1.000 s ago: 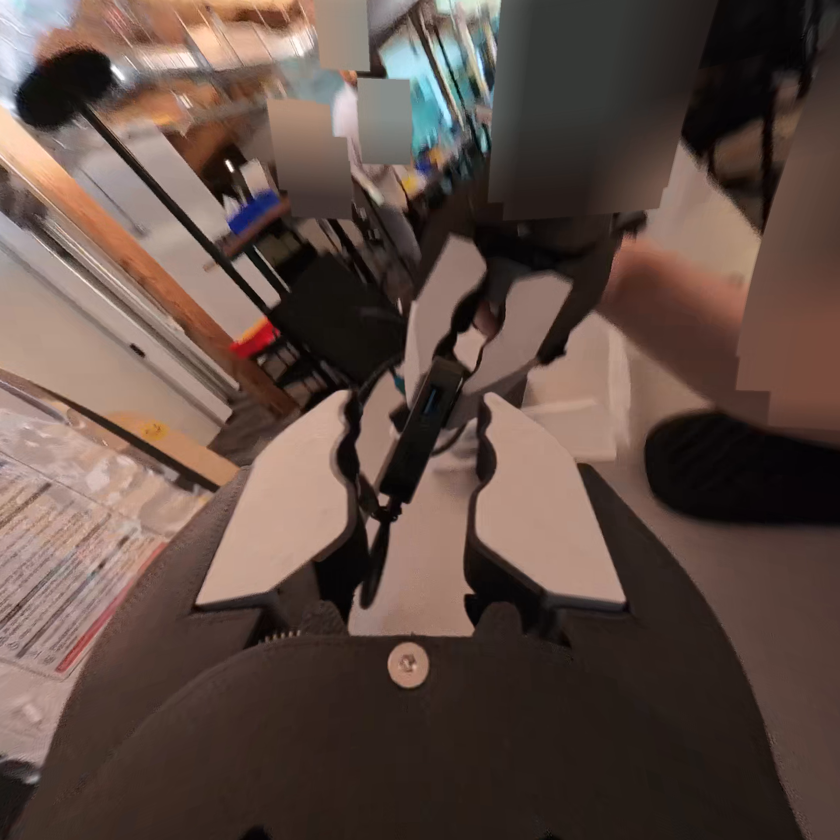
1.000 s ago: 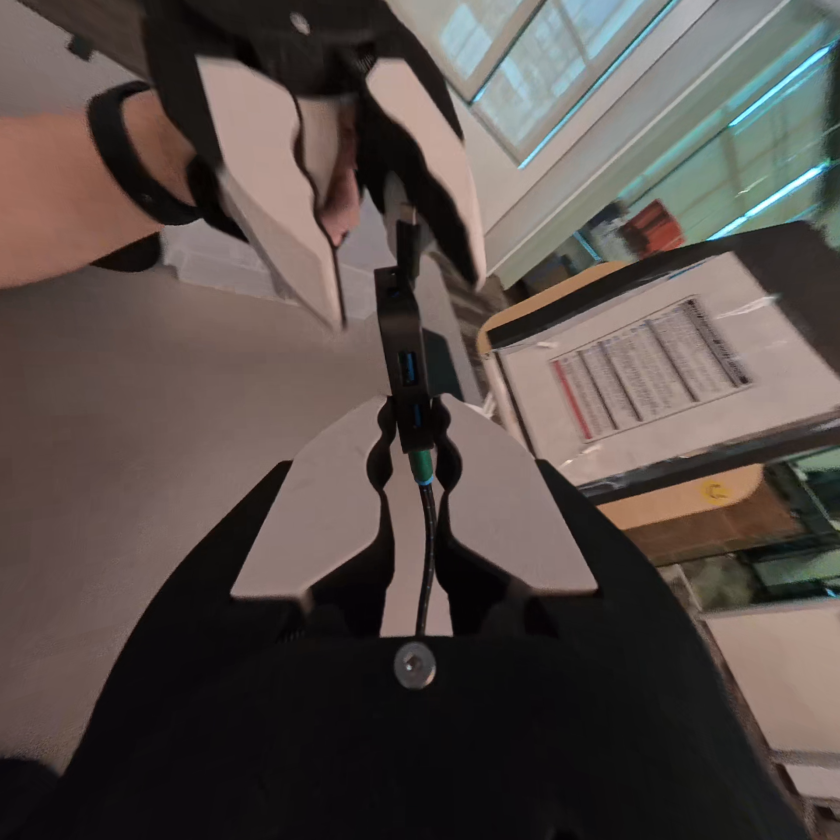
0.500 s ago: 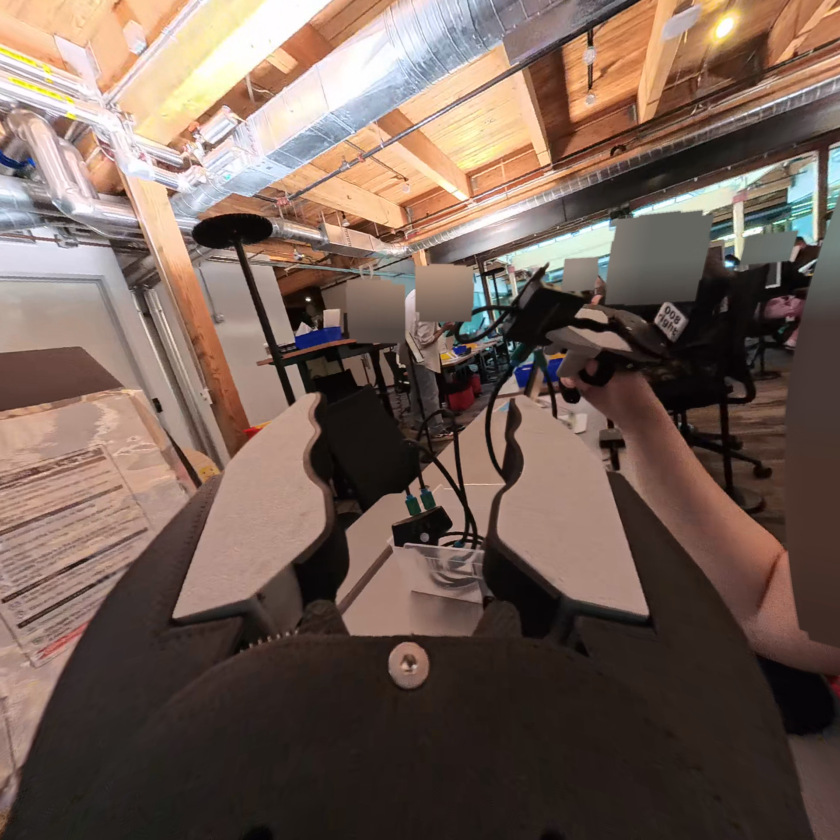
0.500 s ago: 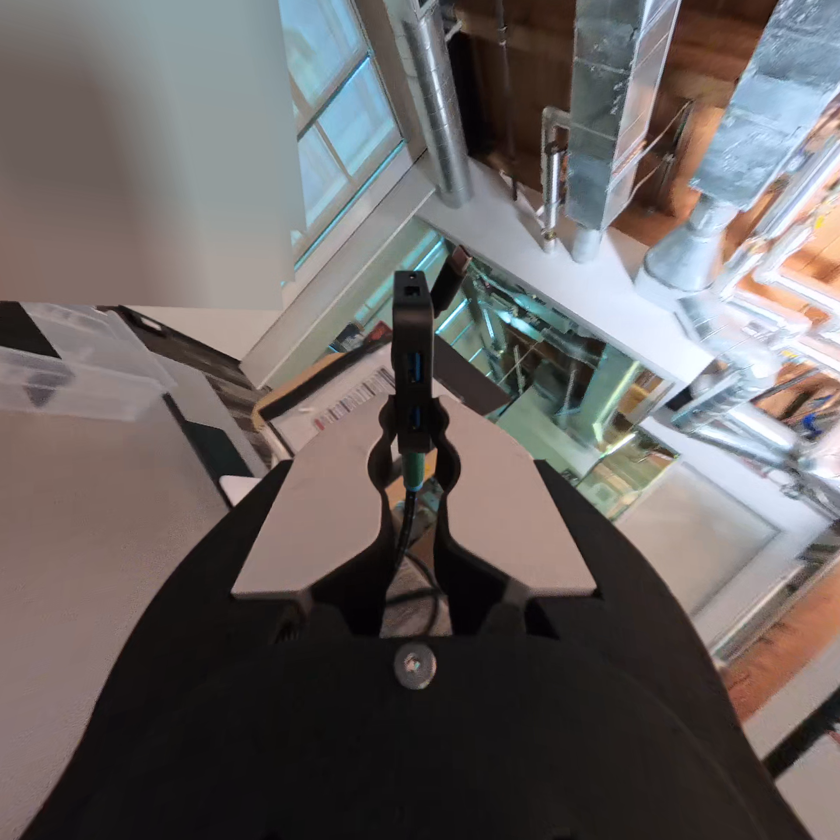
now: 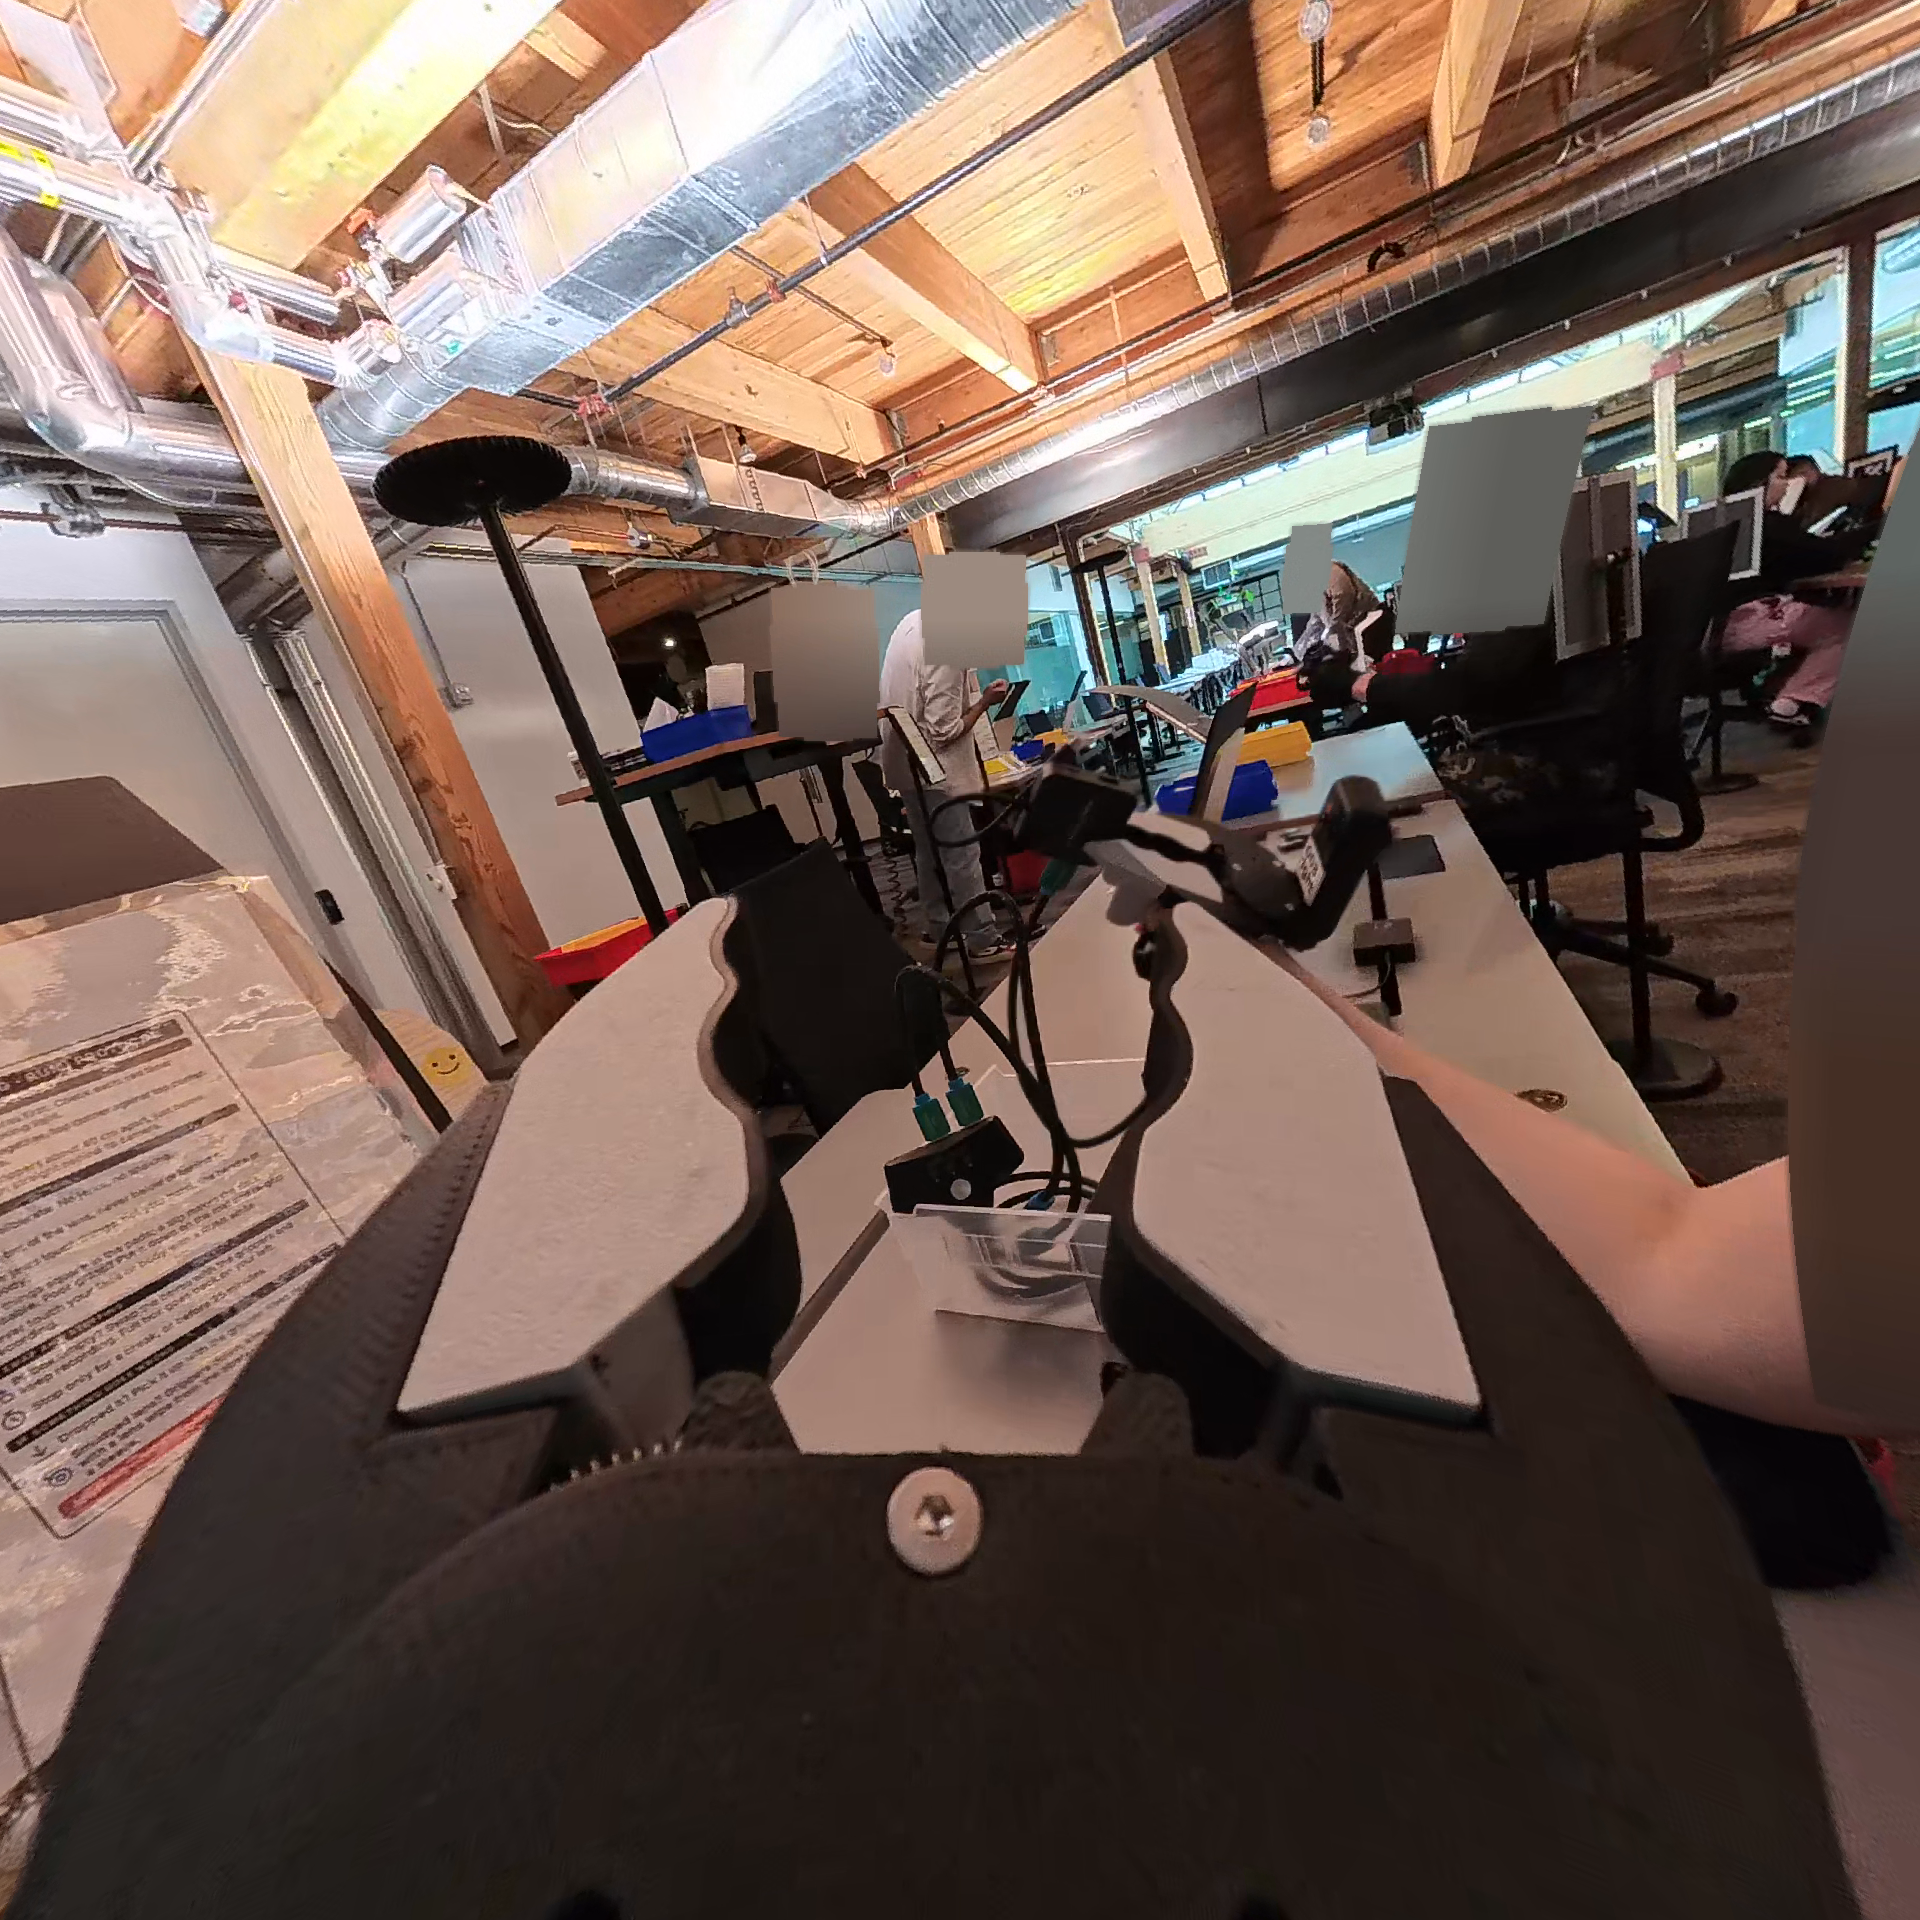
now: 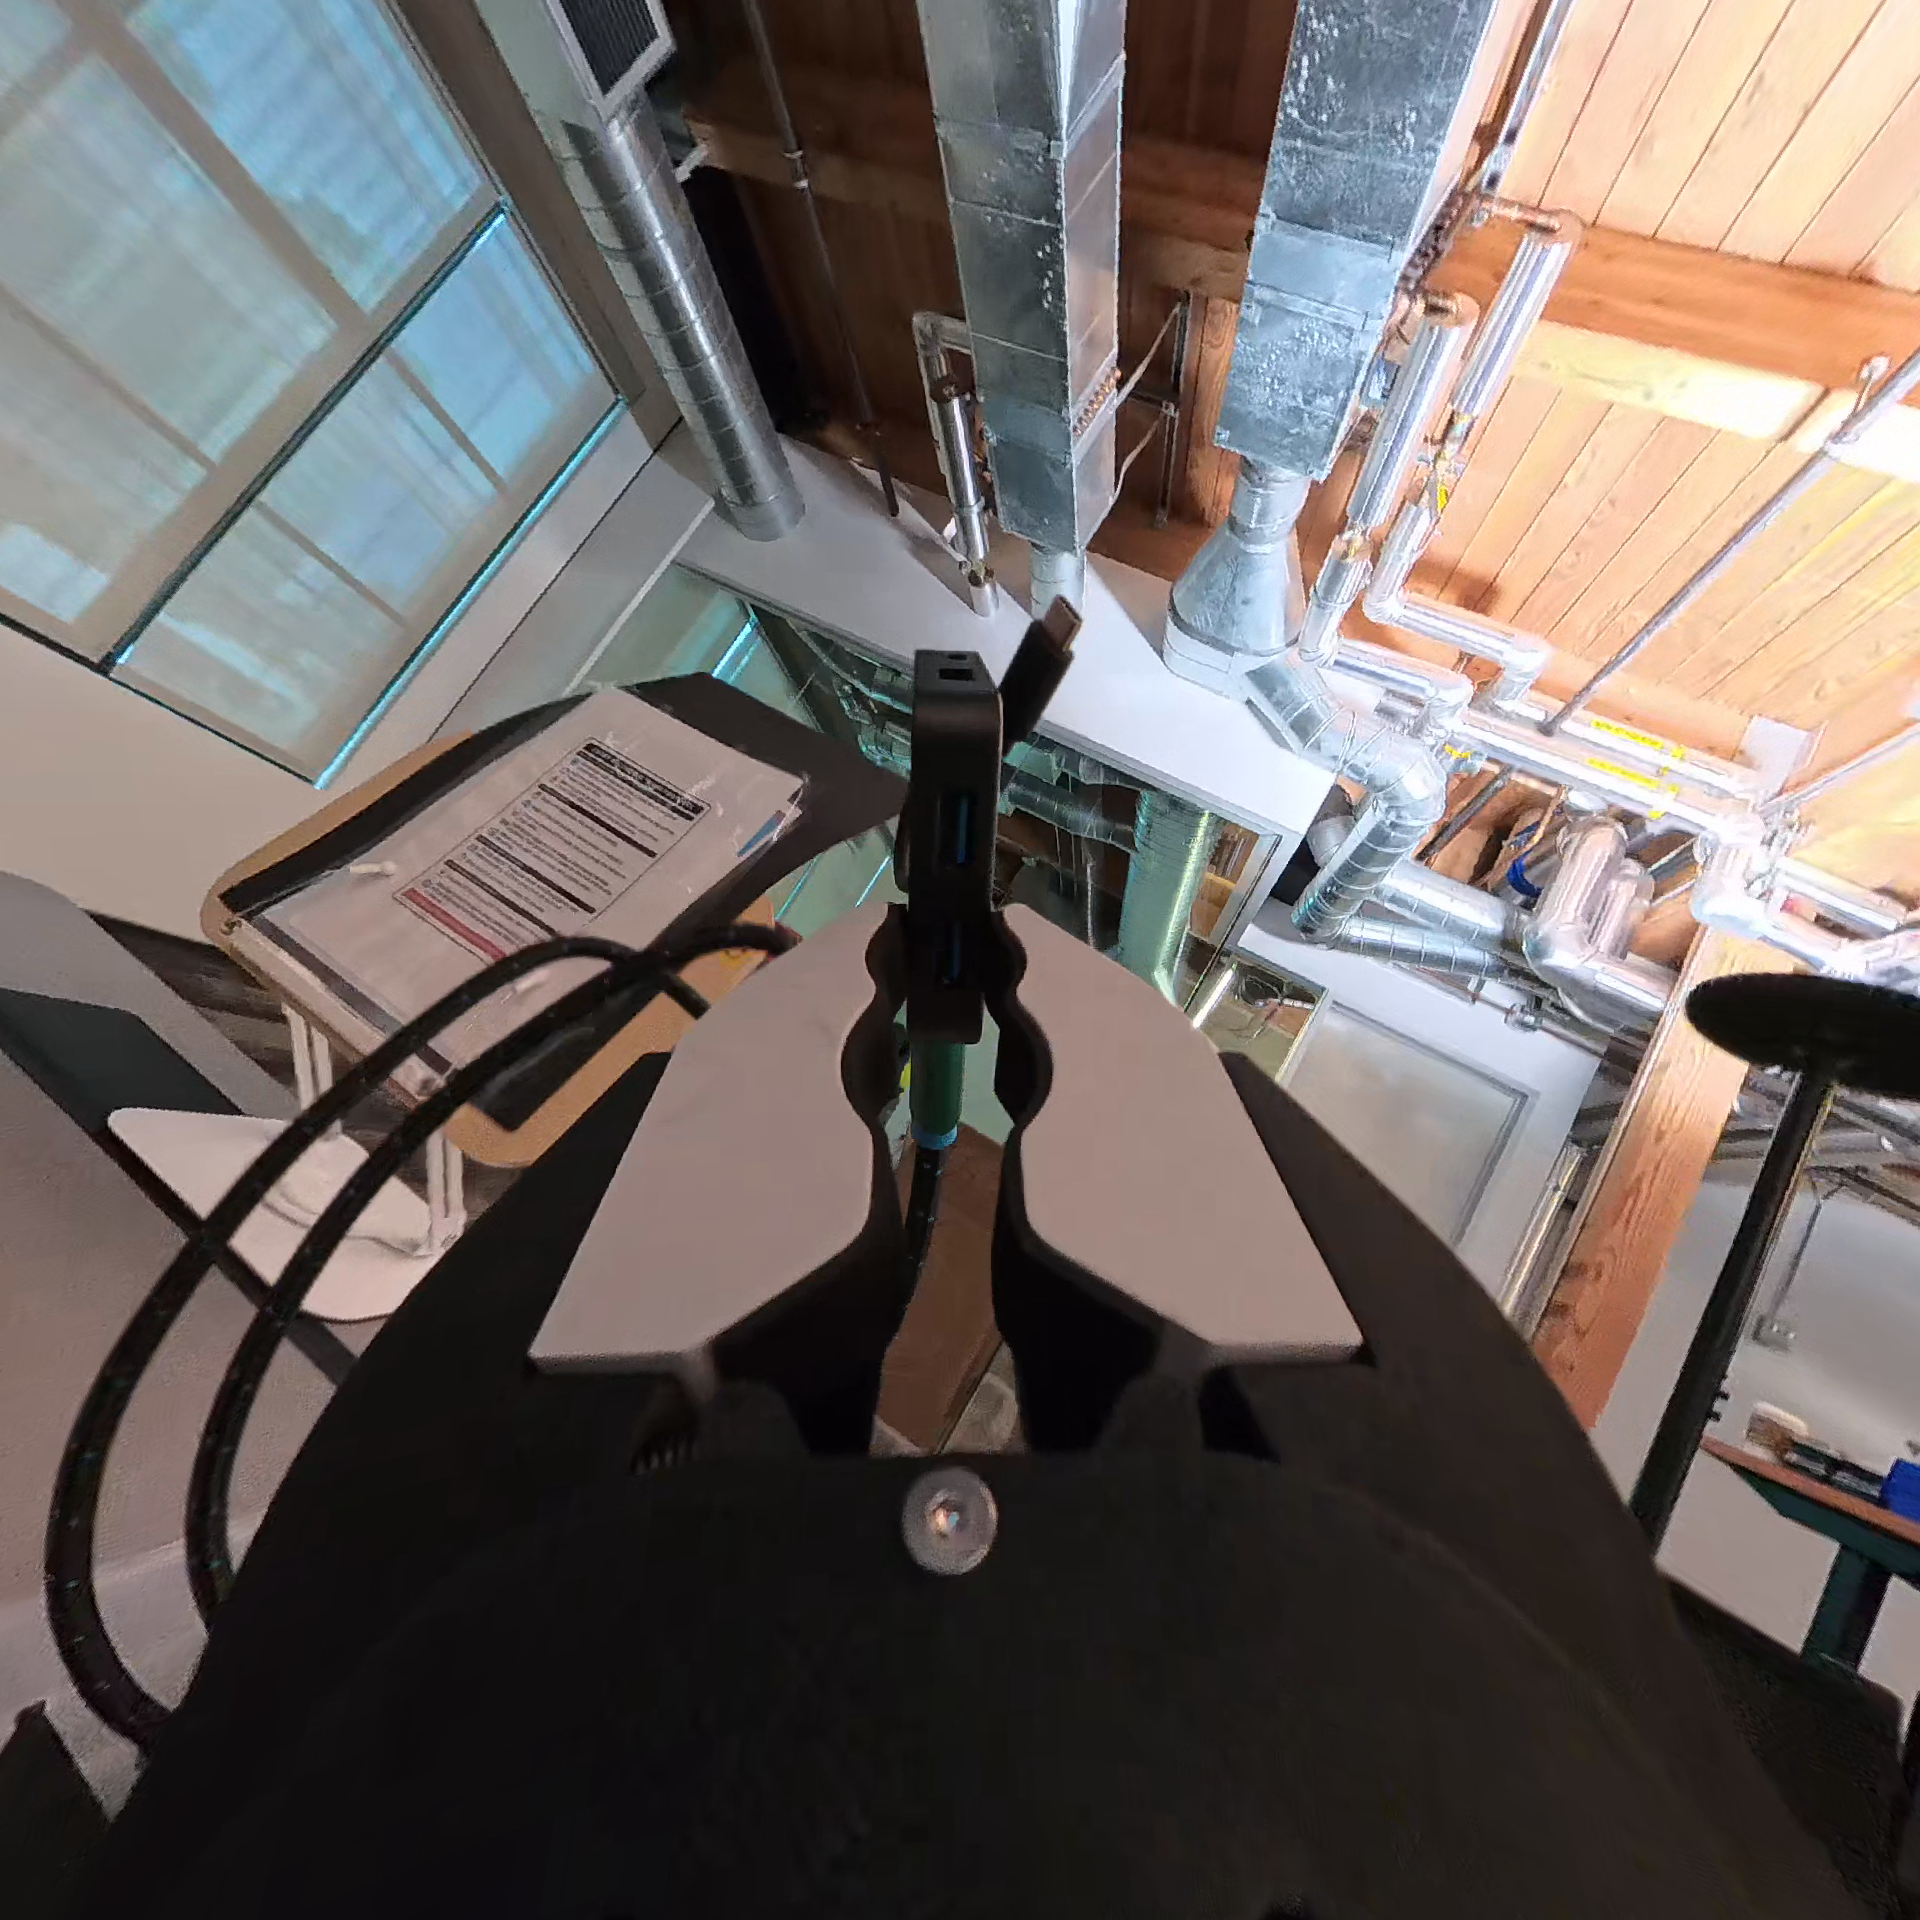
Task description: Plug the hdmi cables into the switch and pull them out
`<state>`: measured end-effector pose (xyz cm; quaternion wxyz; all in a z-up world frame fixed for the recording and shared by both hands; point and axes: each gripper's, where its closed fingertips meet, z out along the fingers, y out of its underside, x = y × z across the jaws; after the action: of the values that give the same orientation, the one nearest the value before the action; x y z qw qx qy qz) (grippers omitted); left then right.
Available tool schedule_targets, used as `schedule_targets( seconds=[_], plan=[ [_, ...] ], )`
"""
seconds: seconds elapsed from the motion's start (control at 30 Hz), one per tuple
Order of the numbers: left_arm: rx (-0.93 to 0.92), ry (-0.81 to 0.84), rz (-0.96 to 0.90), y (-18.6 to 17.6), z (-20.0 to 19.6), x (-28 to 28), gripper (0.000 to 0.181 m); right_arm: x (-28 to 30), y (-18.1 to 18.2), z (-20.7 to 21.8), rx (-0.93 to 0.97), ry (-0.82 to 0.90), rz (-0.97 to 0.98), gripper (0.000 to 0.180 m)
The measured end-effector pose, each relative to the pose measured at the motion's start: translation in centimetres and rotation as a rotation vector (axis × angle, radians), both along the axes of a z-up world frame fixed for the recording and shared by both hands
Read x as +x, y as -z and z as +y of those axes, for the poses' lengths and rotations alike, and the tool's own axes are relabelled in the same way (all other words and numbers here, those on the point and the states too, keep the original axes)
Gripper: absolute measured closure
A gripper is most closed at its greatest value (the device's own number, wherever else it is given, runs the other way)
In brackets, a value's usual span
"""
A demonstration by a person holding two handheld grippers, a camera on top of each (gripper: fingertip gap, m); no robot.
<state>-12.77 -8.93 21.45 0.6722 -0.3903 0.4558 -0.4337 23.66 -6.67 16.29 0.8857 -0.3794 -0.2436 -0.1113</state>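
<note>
My right gripper (image 6: 948, 935) is shut on a slim black adapter (image 6: 951, 790) with blue ports and holds it up in the air. A green-ended cable (image 6: 933, 1081) is plugged into its near end, and a short plug tail (image 6: 1044, 665) sticks out at its far end. My left gripper (image 5: 945, 920) is open and empty. Beyond its fingers a black switch (image 5: 951, 1158) lies on the white table (image 5: 935, 1382) with two green-ended cables (image 5: 943, 1107) plugged into it. The right gripper (image 5: 1132, 847) with the adapter (image 5: 1070, 805) also shows in the left wrist view, above the table.
A clear plastic box (image 5: 1008, 1262) stands in front of the switch. Black braided cables (image 6: 260, 1195) loop at the left of the right gripper. A black chair (image 5: 821, 987) stands behind the table. A laminated sheet on a board (image 5: 156, 1195) is at the left. People stand at desks farther back.
A second ago my left gripper's fingers were around the adapter's far end; now it is apart from it and open. My right gripper has carried the adapter away and tilted it upward.
</note>
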Motion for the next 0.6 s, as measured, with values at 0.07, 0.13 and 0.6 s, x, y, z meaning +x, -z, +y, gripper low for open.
schedule_targets(
  seconds=[0.07, 0.13, 0.6],
  plan=[
    [0.002, -0.002, 0.008, 0.1, 0.0, 0.2, 0.110, 0.3, 1.4, 1.5, -0.064, -0.001, 0.005, 0.165],
    [0.004, -0.002, 0.018, 0.3, 0.0, 0.4, 0.110, 0.6, 2.8, 2.5, -0.126, -0.008, 0.001, 0.165],
    [0.017, -0.004, 0.158, 2.6, 0.0, 3.1, 0.107, 2.1, 8.4, 3.7, -0.686, -0.095, 0.105, 0.165]
  ],
)
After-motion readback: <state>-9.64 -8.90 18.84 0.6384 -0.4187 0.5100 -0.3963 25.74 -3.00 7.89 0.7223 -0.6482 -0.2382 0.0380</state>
